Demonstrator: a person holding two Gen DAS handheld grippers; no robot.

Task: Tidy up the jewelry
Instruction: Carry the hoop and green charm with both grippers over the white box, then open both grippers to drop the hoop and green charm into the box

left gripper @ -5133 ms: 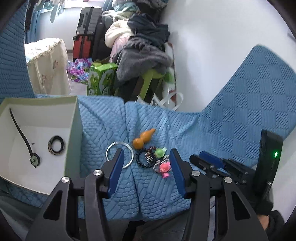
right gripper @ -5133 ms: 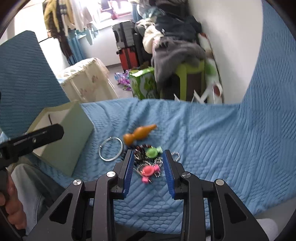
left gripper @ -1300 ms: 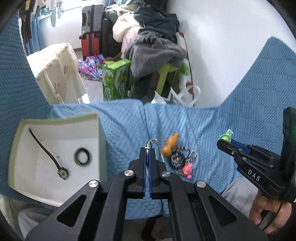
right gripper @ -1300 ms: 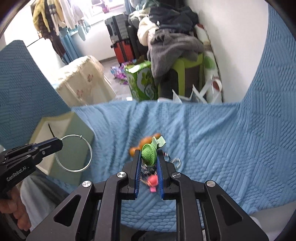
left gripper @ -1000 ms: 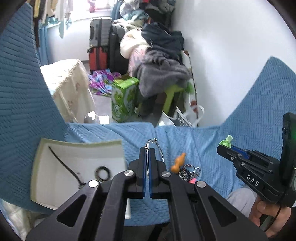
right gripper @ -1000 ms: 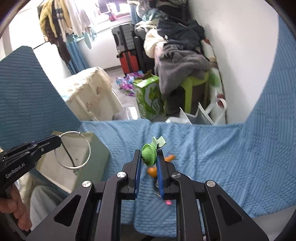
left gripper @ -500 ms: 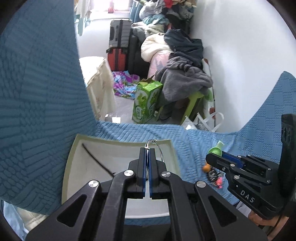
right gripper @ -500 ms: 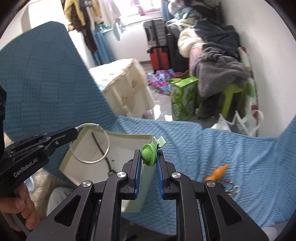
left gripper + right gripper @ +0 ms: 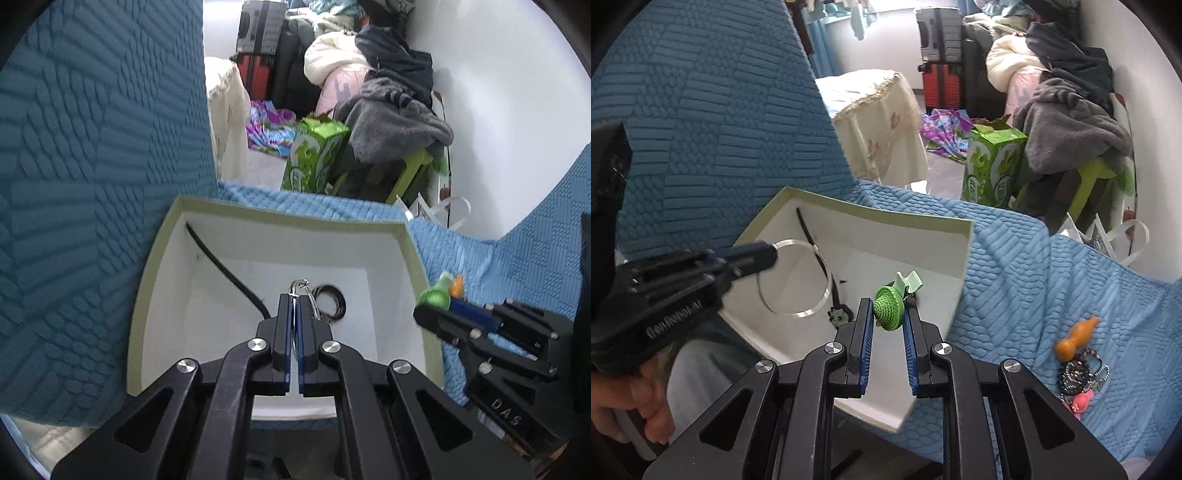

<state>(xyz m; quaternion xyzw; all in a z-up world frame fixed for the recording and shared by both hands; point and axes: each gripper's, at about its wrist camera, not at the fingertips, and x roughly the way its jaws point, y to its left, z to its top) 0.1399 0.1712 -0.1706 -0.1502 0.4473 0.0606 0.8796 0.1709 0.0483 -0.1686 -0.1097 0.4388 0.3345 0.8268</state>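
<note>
My left gripper [image 9: 294,301] is shut on a thin silver bangle [image 9: 312,301], held over the inside of the white box with a pale green rim [image 9: 288,218]. From the right wrist view the bangle [image 9: 823,295] hangs as a full ring from that gripper [image 9: 764,254] above the box [image 9: 871,218]. My right gripper [image 9: 888,310] is shut on a green knitted hair clip [image 9: 888,308], just over the box's near right part. In the box lie a black cord necklace [image 9: 229,275] and a small black ring [image 9: 334,299].
On the blue quilted cover [image 9: 1034,266] to the right lie an orange gourd charm [image 9: 1075,338], dark bead bracelets [image 9: 1078,371] and a pink piece [image 9: 1080,402]. A hand [image 9: 639,402] holds the left tool. Beyond are a green carton [image 9: 991,166], piled clothes and suitcases.
Both grippers have swung left and down from over the jewelry pile to over the white box, the left still carrying the bangle and the right the green clip.
</note>
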